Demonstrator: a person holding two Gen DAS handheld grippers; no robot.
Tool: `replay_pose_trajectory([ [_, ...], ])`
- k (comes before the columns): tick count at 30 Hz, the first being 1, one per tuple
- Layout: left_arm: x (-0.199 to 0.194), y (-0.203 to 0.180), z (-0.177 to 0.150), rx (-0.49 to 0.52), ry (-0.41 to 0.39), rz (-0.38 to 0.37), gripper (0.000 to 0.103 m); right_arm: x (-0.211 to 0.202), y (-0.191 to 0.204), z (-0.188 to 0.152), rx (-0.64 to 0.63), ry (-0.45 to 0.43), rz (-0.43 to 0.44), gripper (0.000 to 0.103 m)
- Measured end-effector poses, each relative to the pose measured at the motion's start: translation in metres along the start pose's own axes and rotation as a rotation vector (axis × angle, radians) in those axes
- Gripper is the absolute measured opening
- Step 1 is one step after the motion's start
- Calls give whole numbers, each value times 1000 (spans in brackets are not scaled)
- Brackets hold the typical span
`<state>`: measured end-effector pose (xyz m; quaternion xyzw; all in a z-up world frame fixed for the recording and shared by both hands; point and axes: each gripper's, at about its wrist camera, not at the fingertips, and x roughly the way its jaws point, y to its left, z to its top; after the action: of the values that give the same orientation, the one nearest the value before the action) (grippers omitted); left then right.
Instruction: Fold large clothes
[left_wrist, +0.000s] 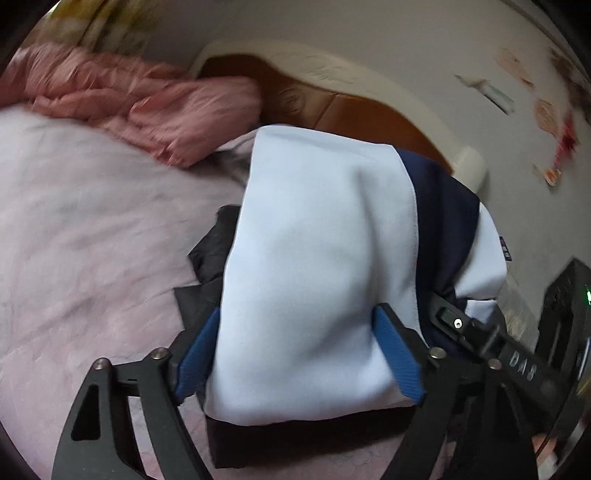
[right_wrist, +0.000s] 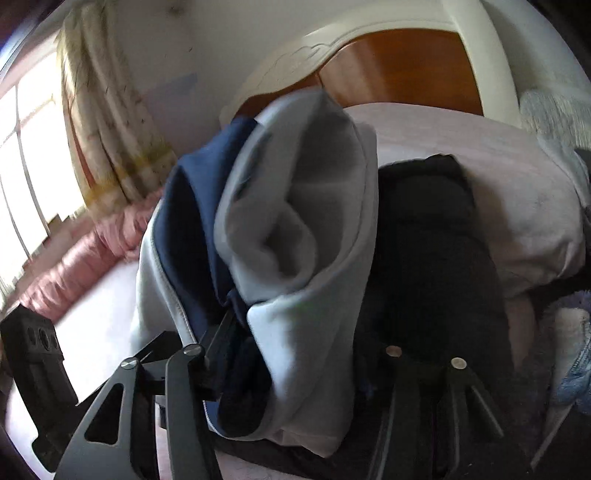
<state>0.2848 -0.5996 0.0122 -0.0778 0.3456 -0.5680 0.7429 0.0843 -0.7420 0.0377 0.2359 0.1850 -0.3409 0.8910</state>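
Two blue pads (left_wrist: 397, 356) of the left gripper (left_wrist: 299, 354) stand apart on either side of a folded white garment (left_wrist: 314, 258) and press its flanks; the bundle fills the gap, so the gripper is clamped on it. A navy band (left_wrist: 443, 221) runs across the garment's right part. The garment sits above a dark cloth (left_wrist: 207, 254) lying on the pink bed (left_wrist: 92, 240). A pink quilt (left_wrist: 147, 107) is bunched at the far edge, near the wooden headboard (left_wrist: 362, 118). The other gripper's black body (left_wrist: 517, 358) shows at lower right, touching the garment.

Right wrist view: the garment (right_wrist: 295, 229) is bundled between the arms of the right gripper (right_wrist: 295, 369), its navy part (right_wrist: 199, 206) on the left. The fingertips are covered by cloth; I cannot tell how the jaws stand. The dark cloth (right_wrist: 436, 258) lies just right of the bundle on the bed (right_wrist: 498, 166). A curtain (right_wrist: 110, 122) hangs at left.
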Motion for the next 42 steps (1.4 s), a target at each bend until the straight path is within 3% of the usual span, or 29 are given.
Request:
replay_pose_trajectory([
  [2,-5,-10,0,78,-18,42,84,3,8,3,-42,-6,-37,58],
  [5,-21,-29,-6,205,-59,116,88,-3,5,4,1,-5,-39,62],
  [10,-67,-42,-20,294,-150,174,100,-38,8,-18,-29,-95,-118,84],
  [14,-107,-31,-23,302,-243,226,102,-67,31,-31,-94,-164,-154,86],
  [21,-181,-8,-26,345,-377,356,103,-125,63,-44,-101,-293,-174,93],
  [24,-204,3,-32,363,-402,409,103,-134,91,-48,-126,-323,-136,103],
  [28,-225,16,-45,365,-428,493,103,-130,125,-66,-168,-294,-67,103],
  [33,-227,35,-64,387,-465,559,103,-119,156,-98,-220,-291,-37,103],
  [37,-219,52,-59,327,-413,536,103,-116,164,-125,-238,-389,-150,103],
  [39,-224,55,-59,301,-435,550,103,-115,168,-128,-259,-388,-128,103],
  [42,-228,54,-61,291,-467,580,103,-106,175,-130,-294,-362,-163,103],
])
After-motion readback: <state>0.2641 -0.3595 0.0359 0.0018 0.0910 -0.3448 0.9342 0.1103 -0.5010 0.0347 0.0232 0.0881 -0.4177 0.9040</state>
